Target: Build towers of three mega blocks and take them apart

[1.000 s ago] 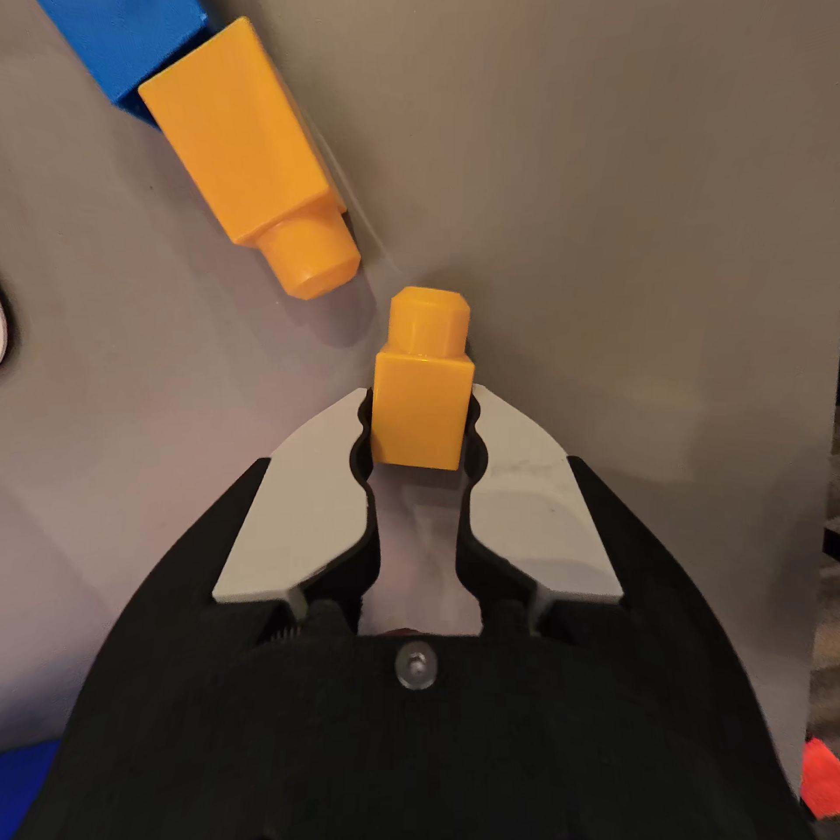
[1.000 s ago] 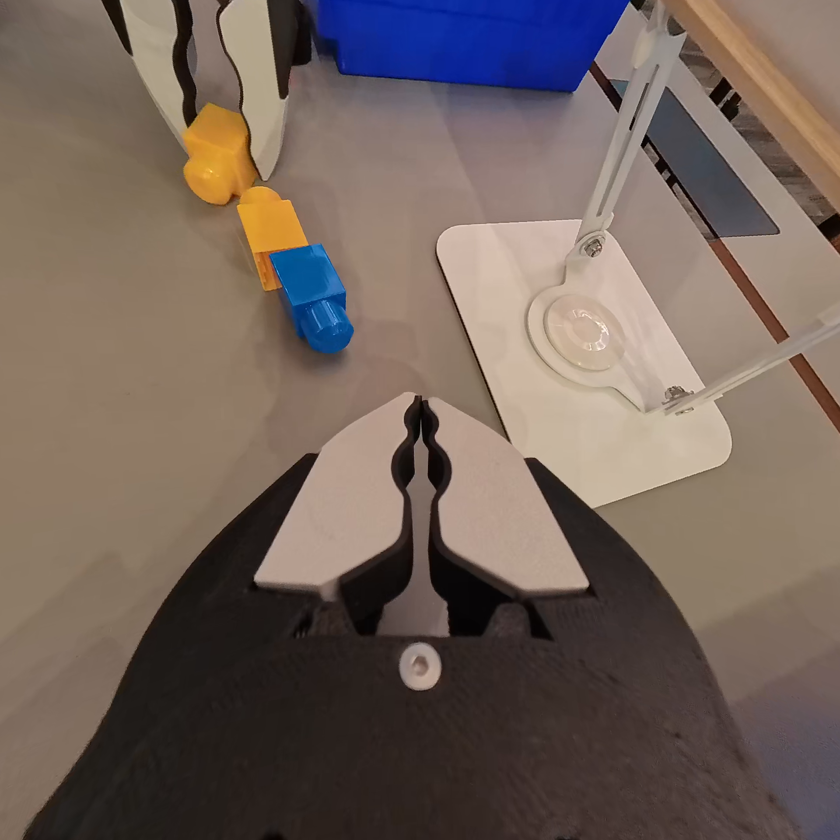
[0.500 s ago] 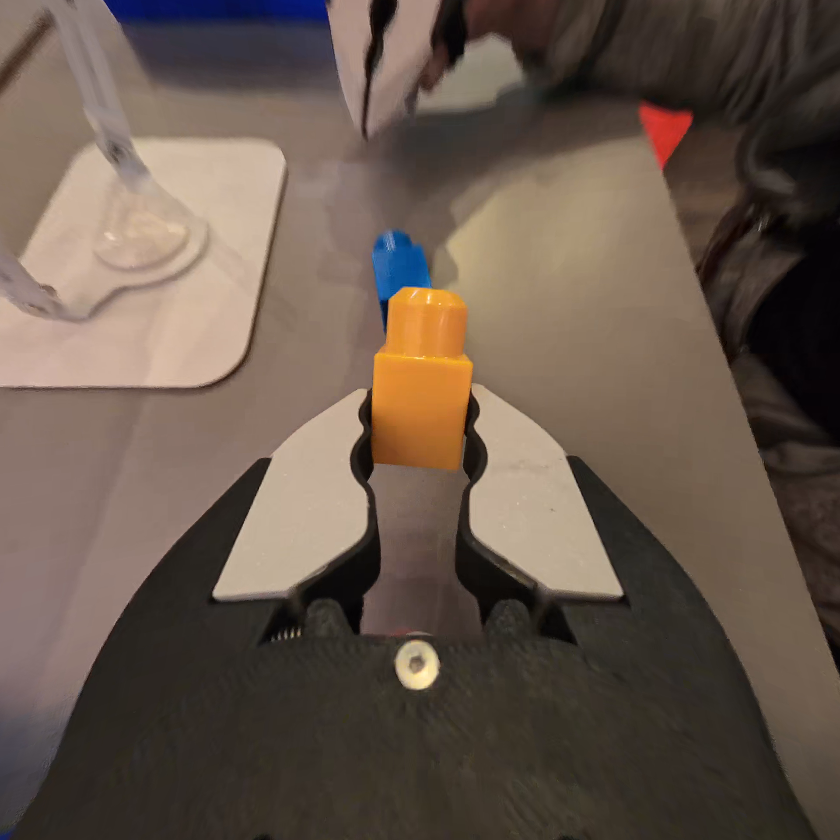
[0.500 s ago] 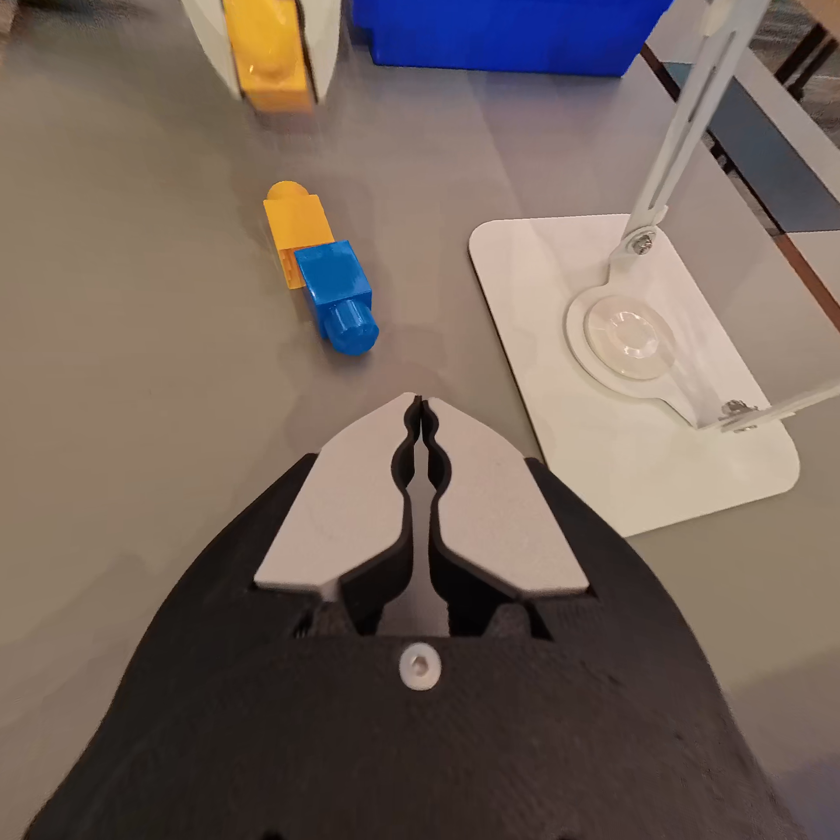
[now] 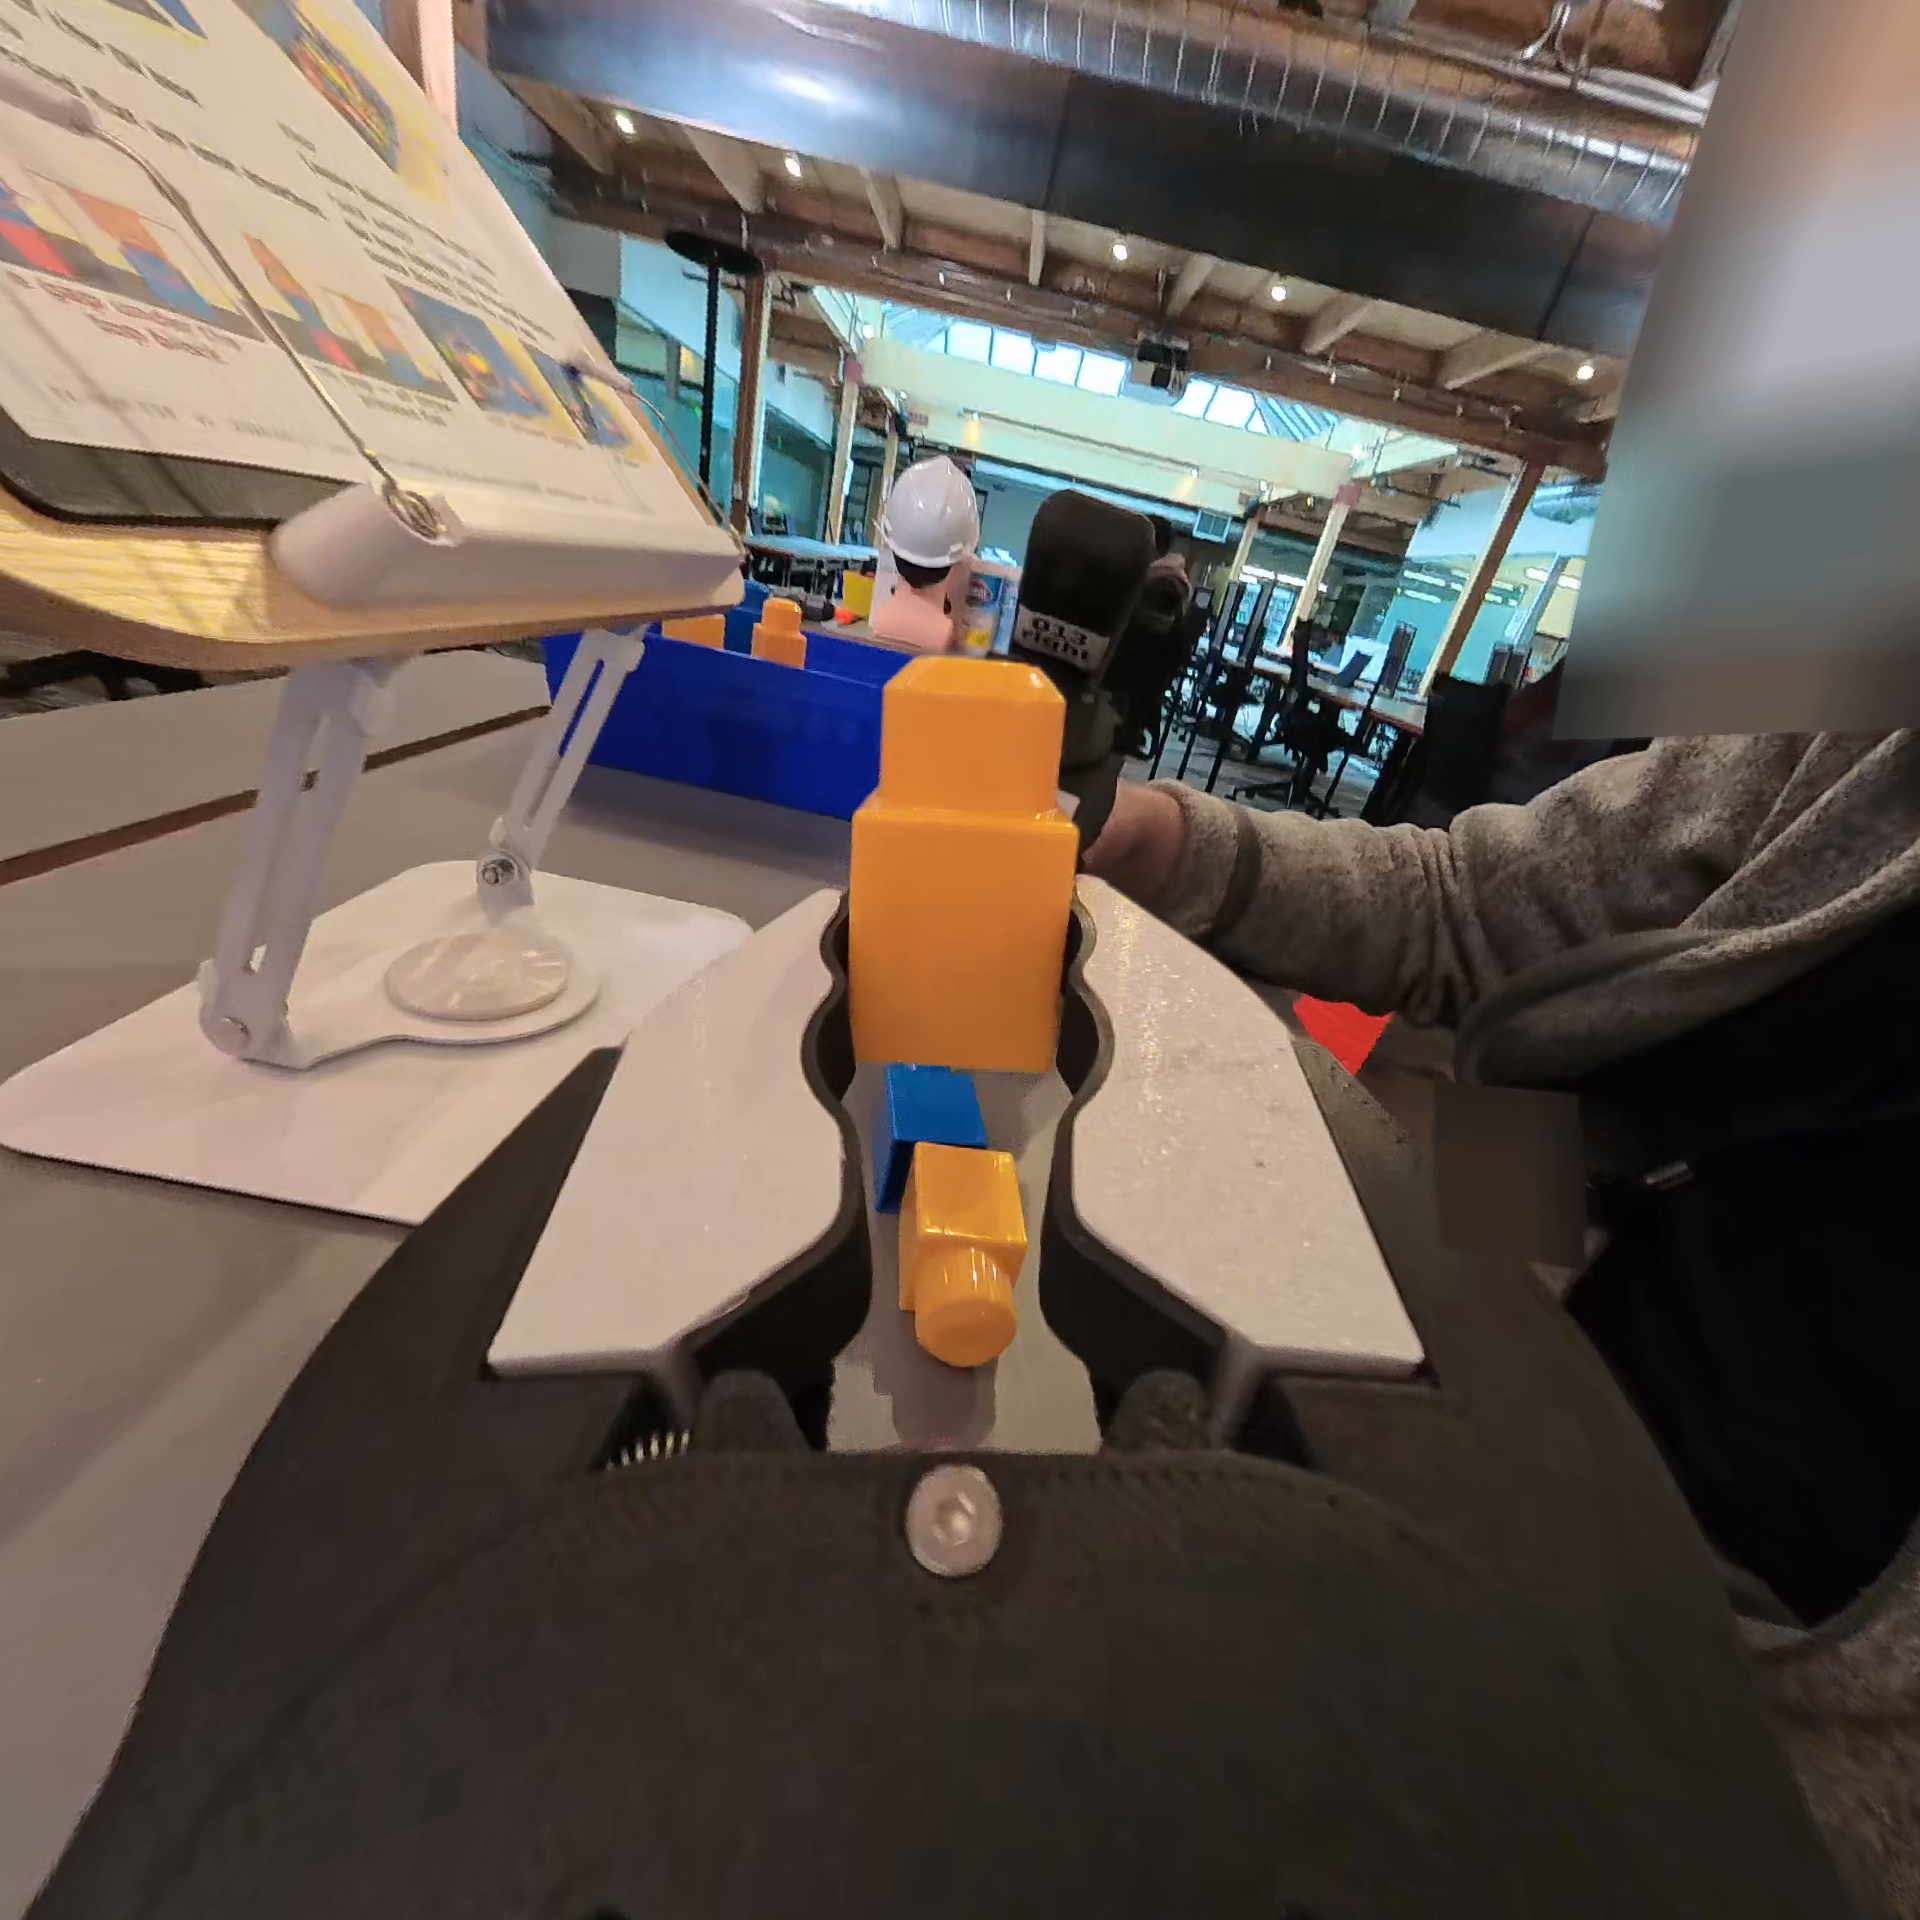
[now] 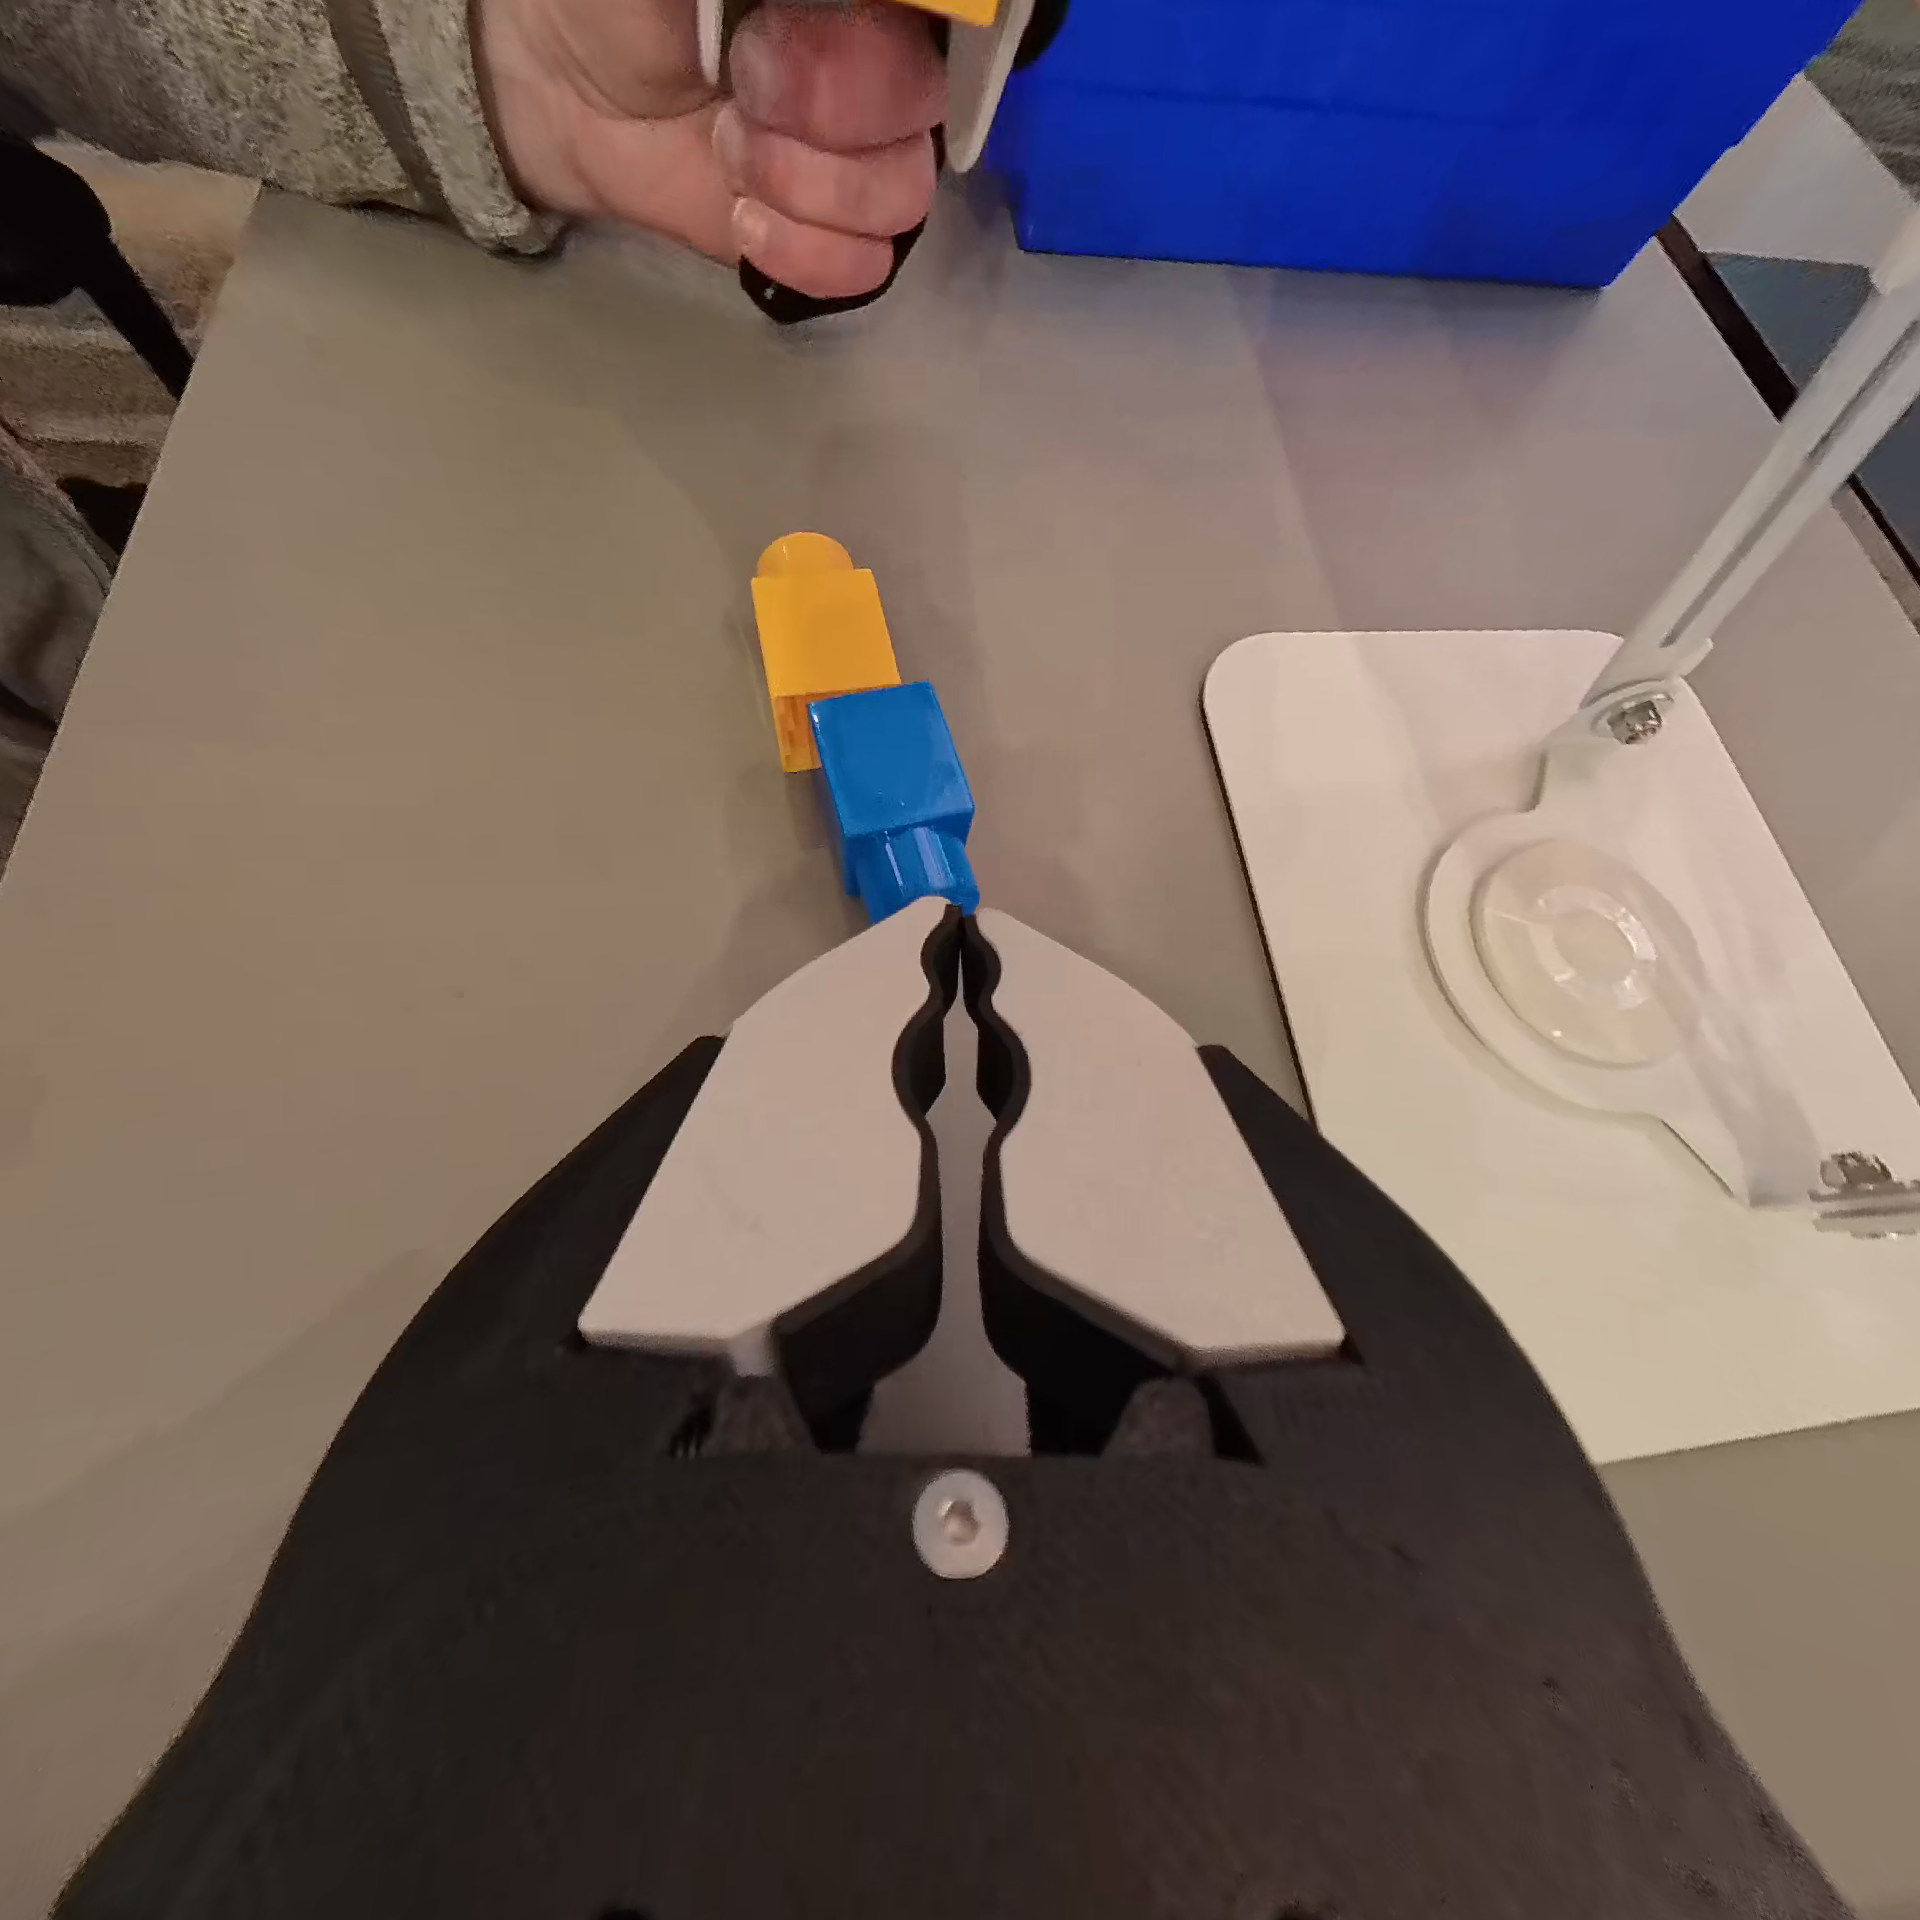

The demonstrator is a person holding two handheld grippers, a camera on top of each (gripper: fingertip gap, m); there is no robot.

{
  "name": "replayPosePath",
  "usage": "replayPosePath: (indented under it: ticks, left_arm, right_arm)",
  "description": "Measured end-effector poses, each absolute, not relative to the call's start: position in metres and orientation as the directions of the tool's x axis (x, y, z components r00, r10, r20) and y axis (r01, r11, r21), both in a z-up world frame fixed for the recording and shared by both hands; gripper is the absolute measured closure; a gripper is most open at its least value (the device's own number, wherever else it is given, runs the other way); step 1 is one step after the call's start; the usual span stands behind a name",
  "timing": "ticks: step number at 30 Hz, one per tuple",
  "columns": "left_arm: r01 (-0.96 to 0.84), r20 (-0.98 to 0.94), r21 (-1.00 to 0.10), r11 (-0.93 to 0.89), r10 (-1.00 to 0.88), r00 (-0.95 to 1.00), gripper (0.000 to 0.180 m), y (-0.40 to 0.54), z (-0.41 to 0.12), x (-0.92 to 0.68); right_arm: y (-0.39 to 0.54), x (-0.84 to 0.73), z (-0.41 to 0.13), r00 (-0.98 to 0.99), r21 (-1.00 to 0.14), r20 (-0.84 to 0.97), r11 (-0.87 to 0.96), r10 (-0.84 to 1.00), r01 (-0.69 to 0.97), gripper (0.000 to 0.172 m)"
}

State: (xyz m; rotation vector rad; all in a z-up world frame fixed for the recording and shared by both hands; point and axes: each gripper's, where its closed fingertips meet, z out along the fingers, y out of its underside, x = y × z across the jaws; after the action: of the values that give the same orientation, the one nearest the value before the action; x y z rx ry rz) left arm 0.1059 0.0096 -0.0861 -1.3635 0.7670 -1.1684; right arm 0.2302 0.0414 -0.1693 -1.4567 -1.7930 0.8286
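My left gripper [image 5: 958, 940] is shut on an orange mega block [image 5: 961, 883], held upright with its stud up, above the table. Below it, seen between my fingers, a blue block [image 5: 928, 1122] and a second orange block [image 5: 961, 1247] lie end to end on the grey table. In the right wrist view the same pair lies on its side: the orange block [image 6: 821, 634] farther away, the blue block [image 6: 891, 790] nearer. My right gripper [image 6: 958, 920] is shut and empty, its tips right at the blue block's stud. The left gripper's tip [image 6: 987, 94] shows at the top.
A blue bin [image 6: 1403, 135] with more blocks stands at the far side of the table [image 6: 416, 727]. A white stand base [image 6: 1507, 987] carrying a tilted board with a printed sheet [image 5: 260, 260] sits to the right. A person's hand and grey sleeve [image 6: 312, 94] hold the left gripper. About 15 cm separates my left fingertips from my right.
My left gripper lifted the orange block off the table and swung it upright above the lying pair. My right gripper moved forward to the blue block's stud, still shut.
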Motion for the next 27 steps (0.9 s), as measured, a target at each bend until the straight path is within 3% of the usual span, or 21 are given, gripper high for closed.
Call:
replayPosePath:
  ticks: [2, 7, 10, 17, 20, 23, 27]
  left_arm:
    - [0.201, 0.223, -0.965, -0.168, -0.929, 0.296, 0.144, 0.011, -0.086, 0.102]
    - [0.187, 0.219, -0.968, -0.168, -0.929, 0.298, 0.144, 0.011, -0.088, 0.103]
    - [0.189, 0.221, -0.967, -0.171, -0.931, 0.290, 0.144, 0.010, -0.089, 0.104]
    - [0.191, 0.231, -0.965, -0.182, -0.932, 0.278, 0.144, 0.010, -0.091, 0.105]
    - [0.192, 0.234, -0.964, -0.186, -0.934, 0.270, 0.144, 0.010, -0.092, 0.106]
    - [0.188, 0.230, -0.965, -0.185, -0.937, 0.263, 0.144, 0.009, -0.092, 0.107]
    - [0.179, 0.228, -0.966, -0.185, -0.939, 0.259, 0.144, 0.008, -0.093, 0.109]
  right_arm:
    - [0.039, 0.225, -0.169, -0.171, -0.807, 0.114, 0.192, 0.979, 0.558, 0.166]
    - [0.033, 0.212, -0.173, -0.259, -0.739, 0.132, 0.269, 0.957, 0.617, 0.125]
    - [0.034, 0.203, -0.188, -0.301, -0.671, 0.116, 0.298, 0.947, 0.679, 0.112]
    - [0.035, 0.198, -0.208, -0.316, -0.675, 0.000, 0.234, 0.949, 0.700, 0.113]
    - [0.032, 0.205, -0.220, -0.330, -0.648, -0.037, 0.229, 0.943, 0.727, 0.123]
    - [0.028, 0.203, -0.220, -0.335, -0.690, -0.064, 0.201, 0.940, 0.696, 0.142]
    - [0.026, 0.200, -0.220, -0.338, -0.716, -0.078, 0.183, 0.938, 0.674, 0.142]
